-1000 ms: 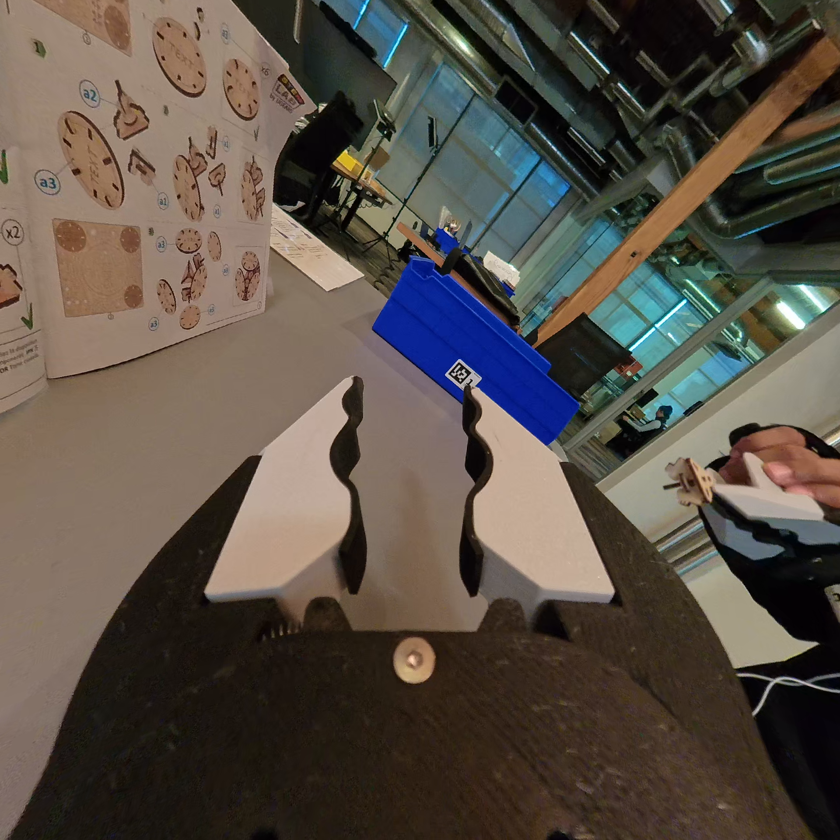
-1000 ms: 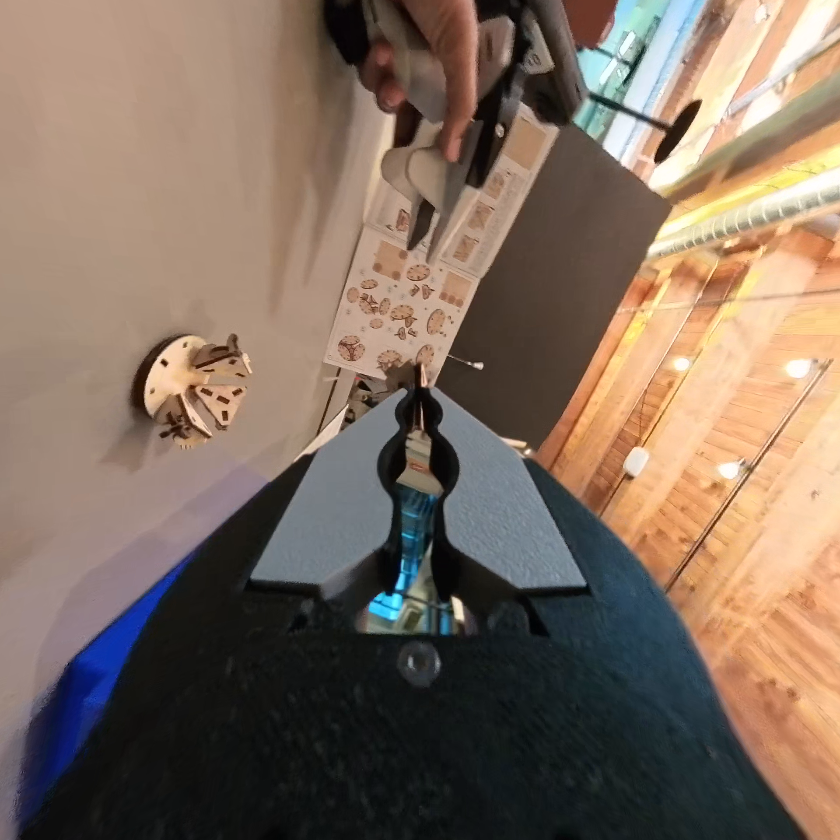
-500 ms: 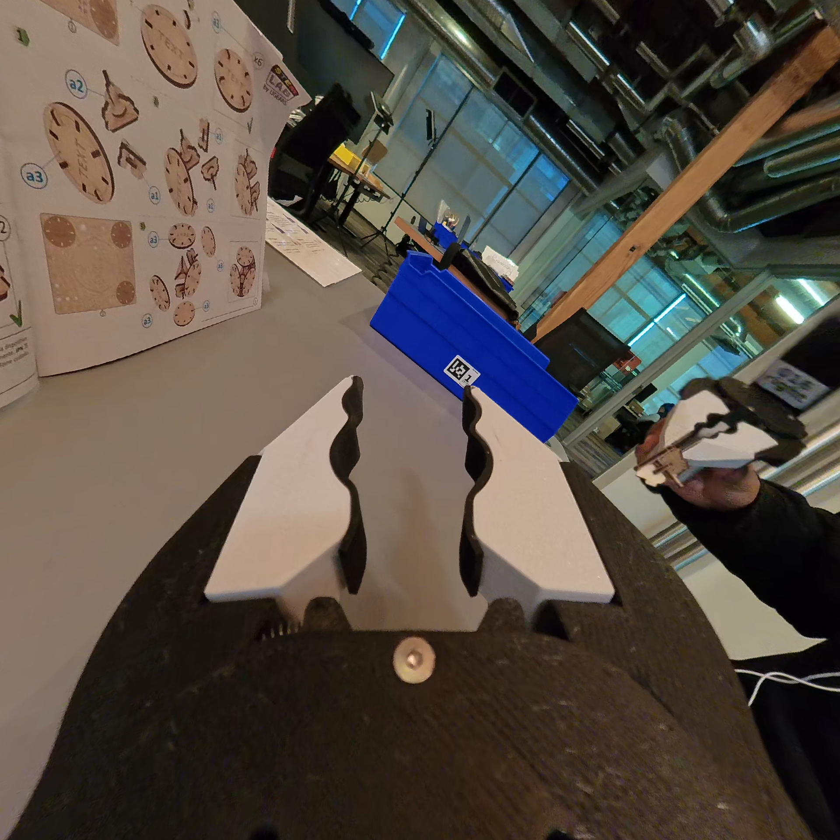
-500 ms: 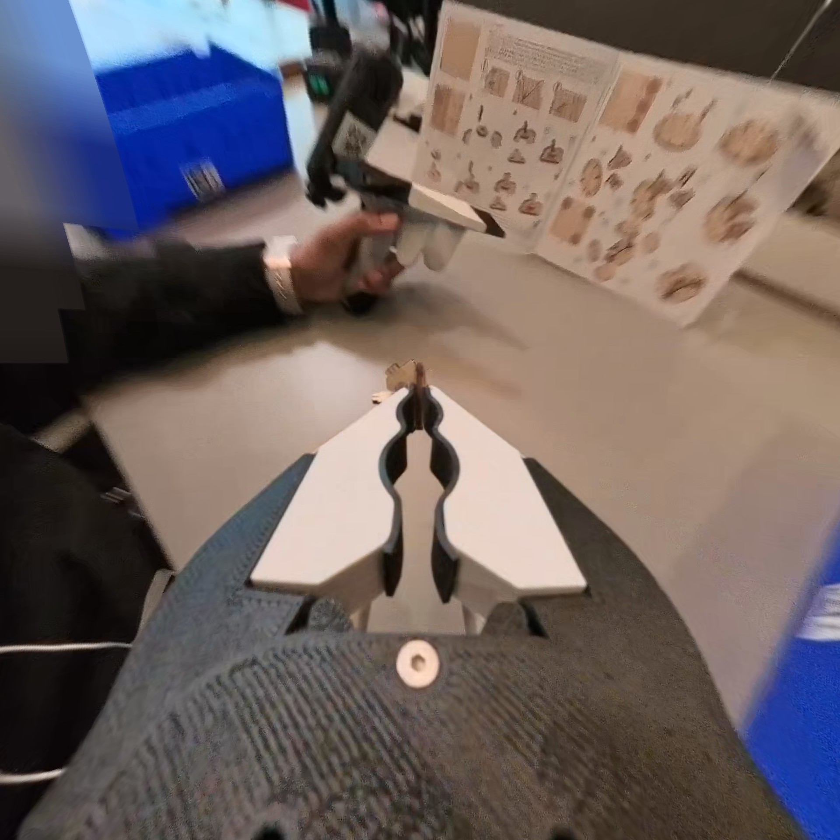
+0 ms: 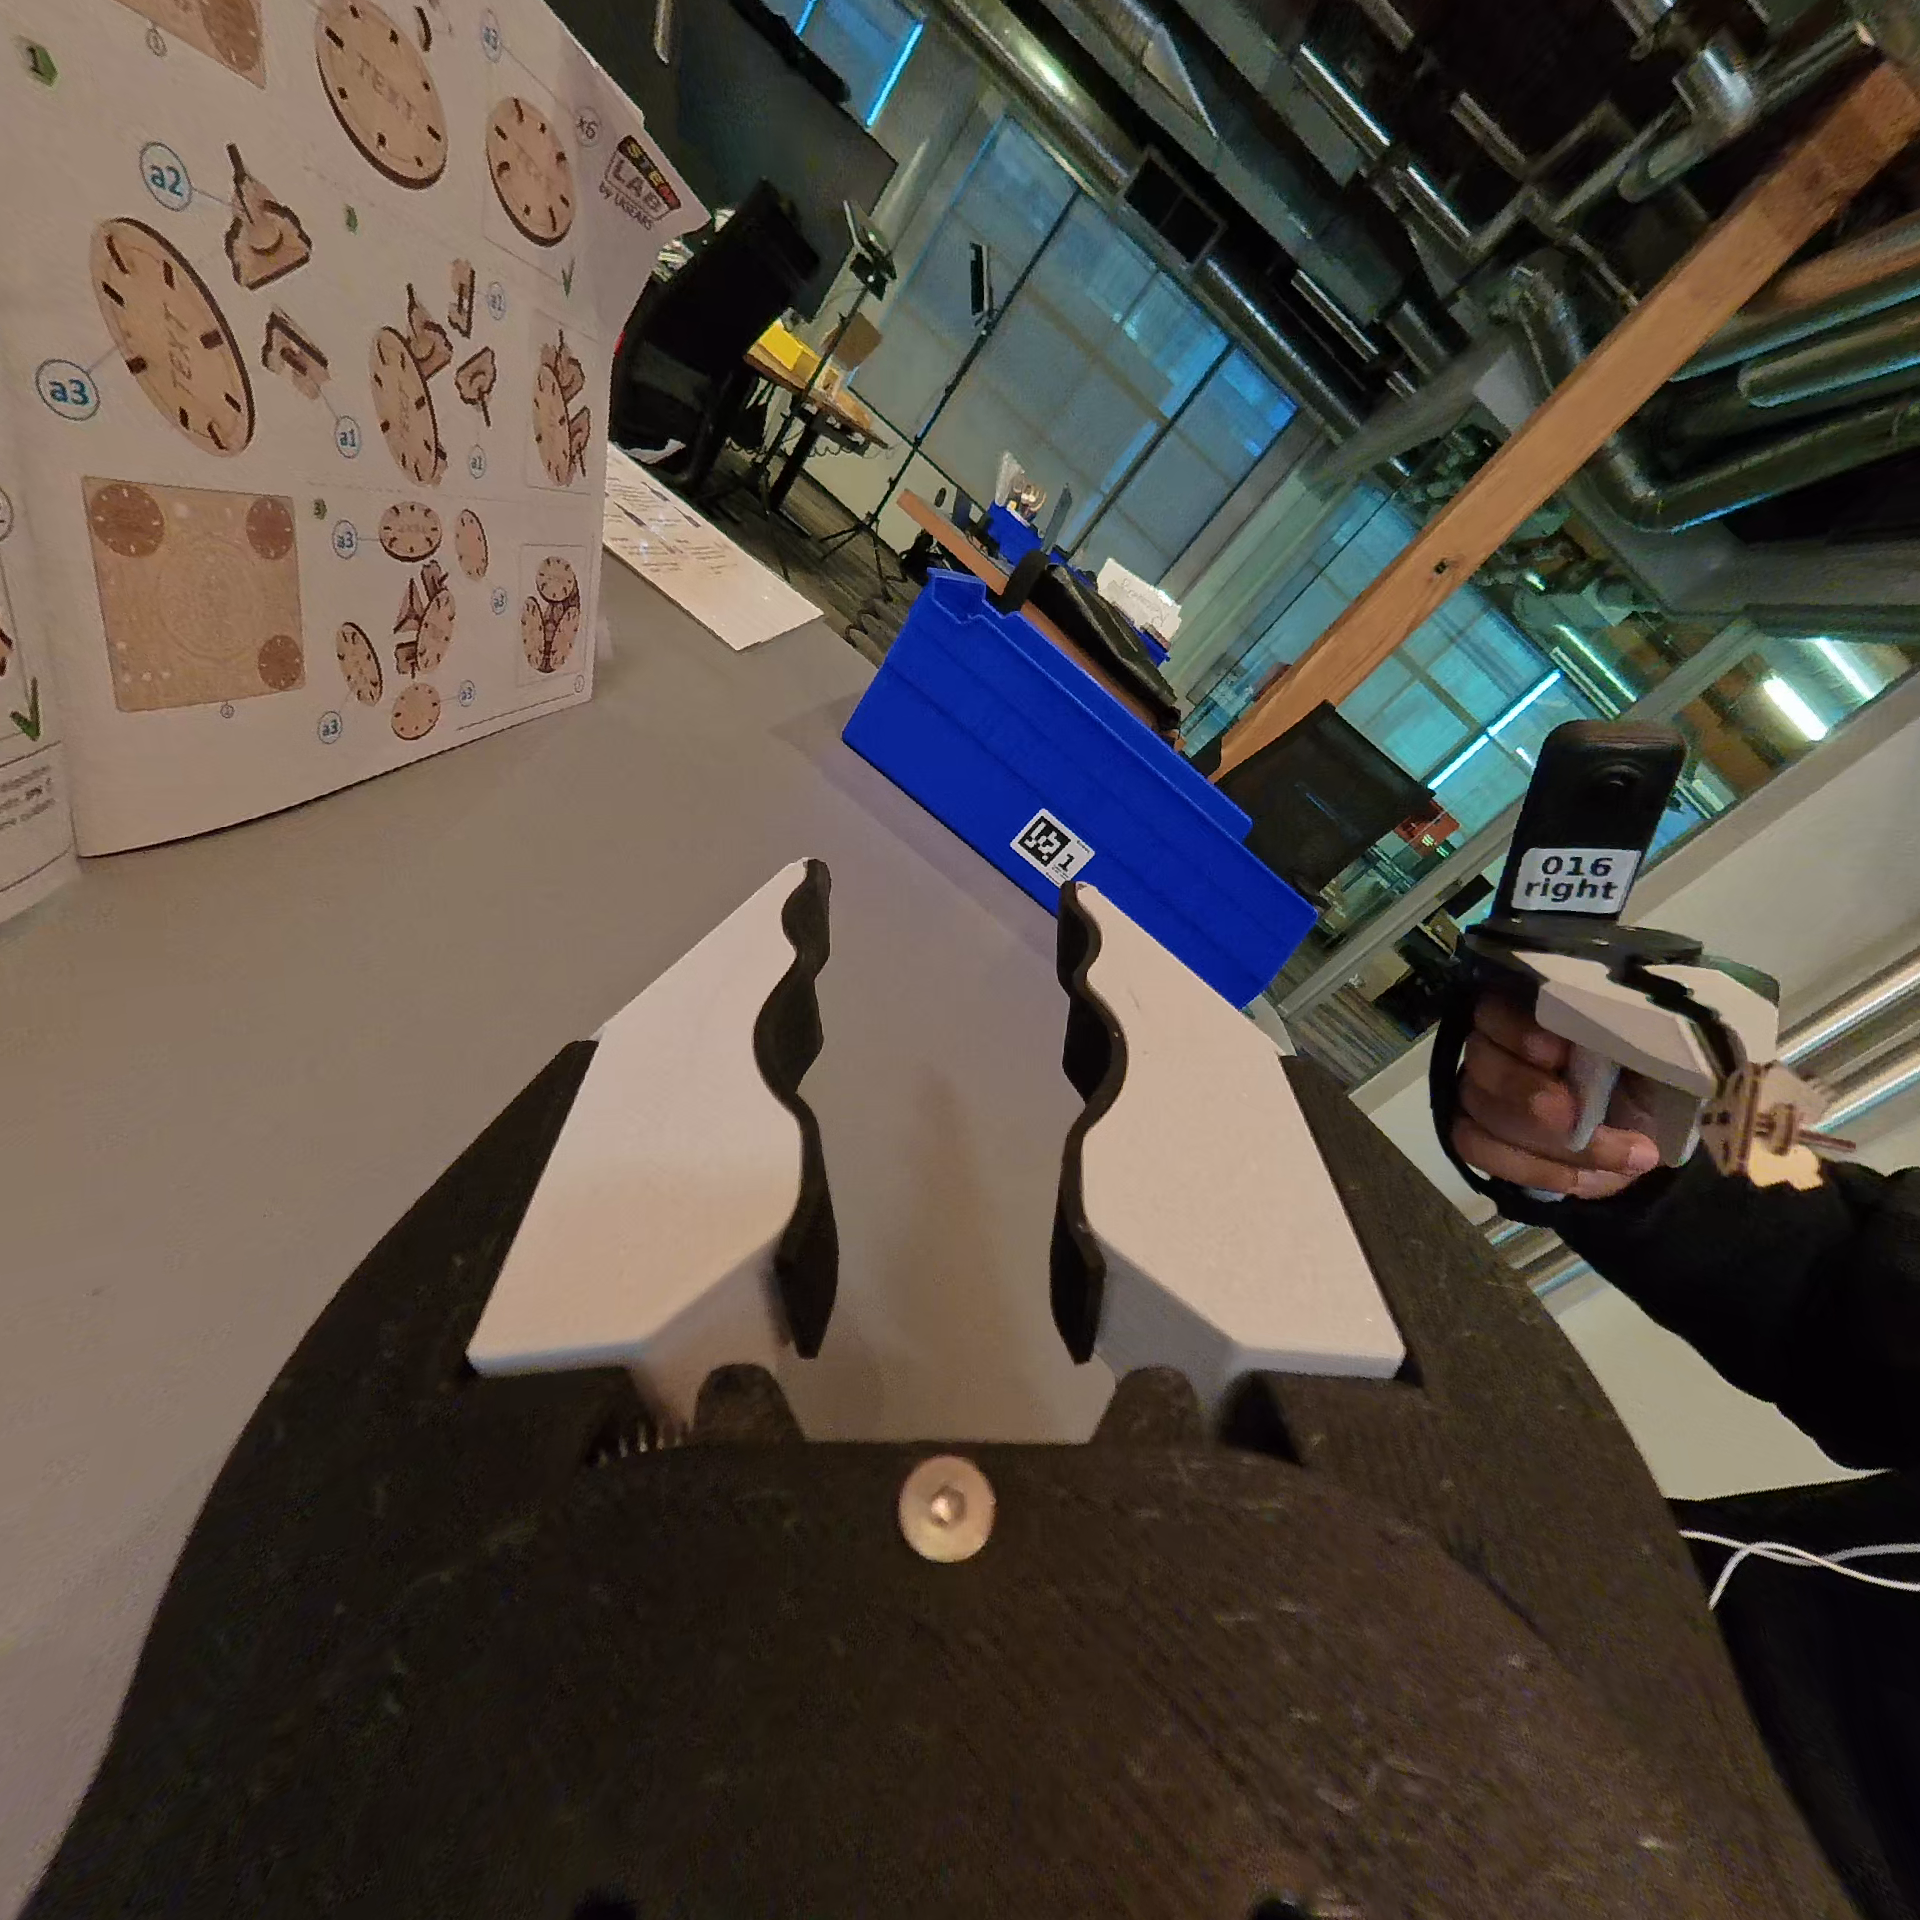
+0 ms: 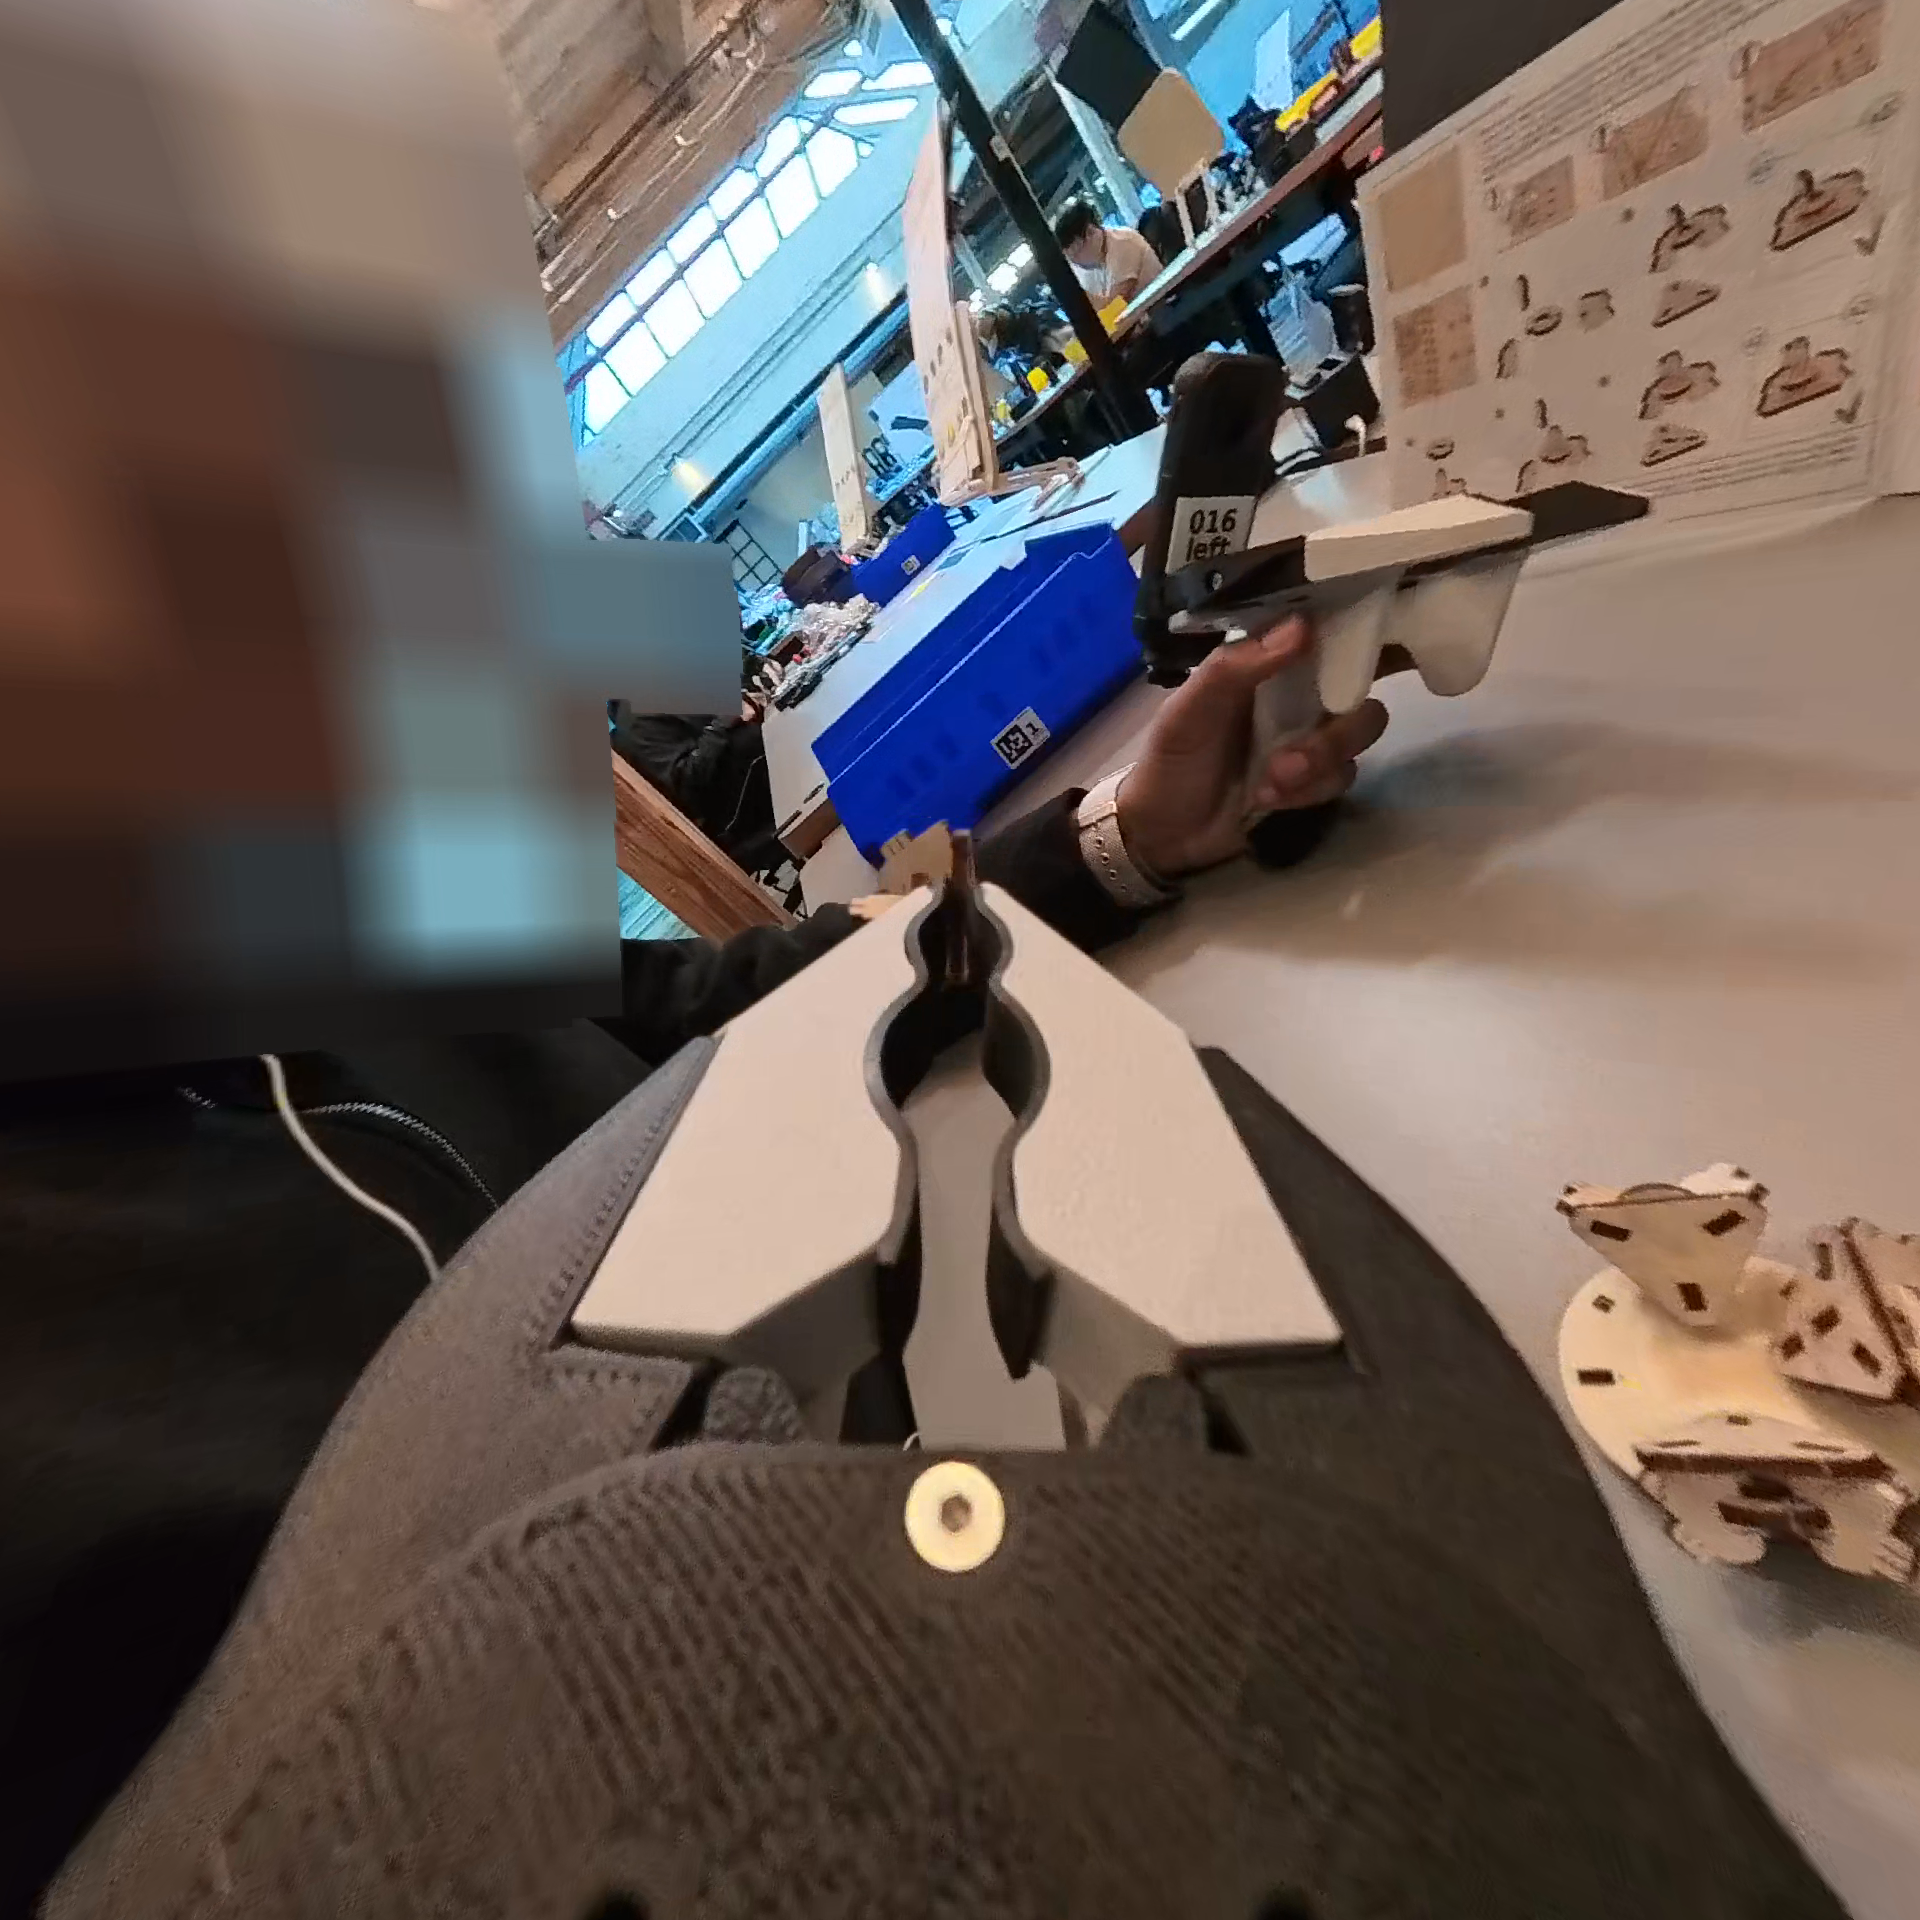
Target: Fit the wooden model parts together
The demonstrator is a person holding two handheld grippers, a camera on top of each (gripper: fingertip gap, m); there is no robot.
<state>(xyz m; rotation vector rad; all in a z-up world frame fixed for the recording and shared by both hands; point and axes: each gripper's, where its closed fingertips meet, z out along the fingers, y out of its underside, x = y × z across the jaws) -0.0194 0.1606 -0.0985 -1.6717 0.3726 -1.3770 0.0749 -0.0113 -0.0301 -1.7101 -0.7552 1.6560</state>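
Note:
My left gripper (image 5: 940,883) is open and holds nothing, just above the grey table (image 5: 312,1039), aimed at a blue bin (image 5: 1049,769). It also shows in the right wrist view (image 6: 1579,514), held by a hand. My right gripper (image 6: 954,904) is shut on a small flat wooden piece (image 6: 920,857) that sticks out of its tips. The left wrist view shows that gripper (image 5: 1756,1101) at the right, in the air, with the wooden piece (image 5: 1766,1127) pinched at its tips. A partly built wooden model (image 6: 1745,1371) on a round disc lies on the table at the right.
A folded instruction sheet (image 5: 291,416) with drawings of wooden parts stands on the table, also in the right wrist view (image 6: 1662,260). The blue bin (image 6: 966,675) stands by the table's edge. A person's dark sleeve (image 6: 1039,873) crosses the table. Other desks stand behind. The tips of one gripper are about 20 centimeters away from the tips of the other. My right gripper's tips are some 15 centimeters from the partly built wooden model (image 6: 1745,1371).
My right gripper has swung round with the wooden piece still pinched, from facing the sheet to facing the blue bin. The left gripper has barely moved and stays open.

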